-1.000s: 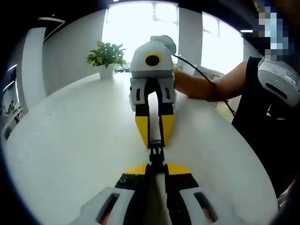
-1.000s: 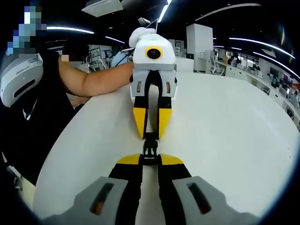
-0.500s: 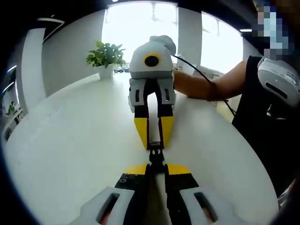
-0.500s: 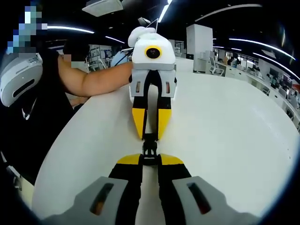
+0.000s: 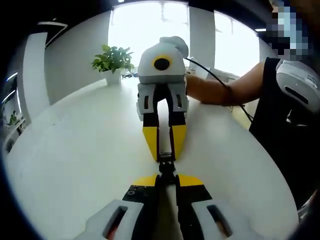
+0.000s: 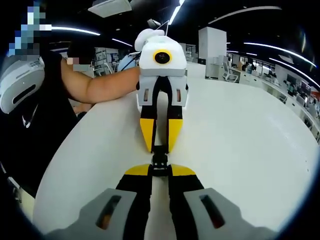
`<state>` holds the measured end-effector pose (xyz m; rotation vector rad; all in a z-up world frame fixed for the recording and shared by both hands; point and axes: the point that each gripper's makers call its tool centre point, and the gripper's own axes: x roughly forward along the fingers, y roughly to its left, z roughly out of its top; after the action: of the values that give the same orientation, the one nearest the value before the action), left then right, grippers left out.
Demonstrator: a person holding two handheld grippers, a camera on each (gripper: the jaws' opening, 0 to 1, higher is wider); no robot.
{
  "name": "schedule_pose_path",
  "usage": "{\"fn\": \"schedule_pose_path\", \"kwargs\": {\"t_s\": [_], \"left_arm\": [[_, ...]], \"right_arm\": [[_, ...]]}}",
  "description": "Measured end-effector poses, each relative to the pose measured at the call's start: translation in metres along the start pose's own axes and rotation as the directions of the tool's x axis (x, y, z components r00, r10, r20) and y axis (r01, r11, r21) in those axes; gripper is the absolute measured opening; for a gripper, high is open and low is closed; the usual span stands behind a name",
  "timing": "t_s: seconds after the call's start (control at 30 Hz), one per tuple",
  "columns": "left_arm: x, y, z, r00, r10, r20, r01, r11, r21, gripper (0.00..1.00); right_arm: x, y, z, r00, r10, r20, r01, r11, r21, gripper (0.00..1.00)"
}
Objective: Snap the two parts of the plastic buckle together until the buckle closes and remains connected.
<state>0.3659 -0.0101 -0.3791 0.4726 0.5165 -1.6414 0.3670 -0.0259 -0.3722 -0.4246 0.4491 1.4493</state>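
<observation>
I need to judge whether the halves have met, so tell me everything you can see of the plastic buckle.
The plastic buckle is small, black and looks like hard plastic. It hangs above the white table, stretched in a line between the two facing tongs: the right tongs pinch one end, the left tongs the other. The halves look touching; whether they have latched is too small to tell.

You work over a white table (image 5: 75, 150) with a curved edge. A potted plant (image 5: 113, 61) stands at its far edge in the left gripper view, before bright windows (image 5: 145, 30). A black cable (image 5: 210, 75) runs over the table's far right edge there. In the right gripper view, an open office with desks (image 6: 260, 82) lies past the table's right edge, ceiling light strips (image 6: 270, 47) overhead, and a white pillar (image 6: 210, 45) beyond the far edge.
</observation>
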Motion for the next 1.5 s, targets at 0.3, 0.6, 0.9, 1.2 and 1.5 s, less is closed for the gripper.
{"fn": "schedule_pose_path", "kwargs": {"t_s": [0.3,0.6,0.9,1.2,1.5], "left_arm": [[0.0004,-0.0002,0.0005,1.000,0.001,0.000,-0.001,1.000,0.007,0.10],[0.0010,0.0012,0.0011,1.000,0.009,0.003,-0.009,1.000,-0.012,0.09],[0.0025,0.0044,0.0026,1.000,0.025,0.007,-0.025,1.000,-0.013,0.08],[0.0032,0.0046,0.0031,1.000,0.026,0.015,-0.026,1.000,-0.008,0.08],[0.0055,0.0051,0.0049,0.999,0.032,0.004,-0.032,0.999,0.009,0.07]], "right_arm": [[0.0003,-0.0003,-0.0008,1.000,-0.001,-0.005,0.001,1.000,0.001,0.11],[0.0001,-0.0015,-0.0018,1.000,-0.013,-0.011,0.013,1.000,-0.005,0.10],[-0.0014,-0.0059,-0.0033,0.999,-0.029,-0.015,0.029,1.000,-0.005,0.10],[-0.0001,-0.0065,-0.0025,0.999,-0.036,-0.011,0.036,0.999,-0.002,0.09],[-0.0017,-0.0082,-0.0032,0.999,-0.038,-0.010,0.038,0.999,-0.009,0.08]]}}
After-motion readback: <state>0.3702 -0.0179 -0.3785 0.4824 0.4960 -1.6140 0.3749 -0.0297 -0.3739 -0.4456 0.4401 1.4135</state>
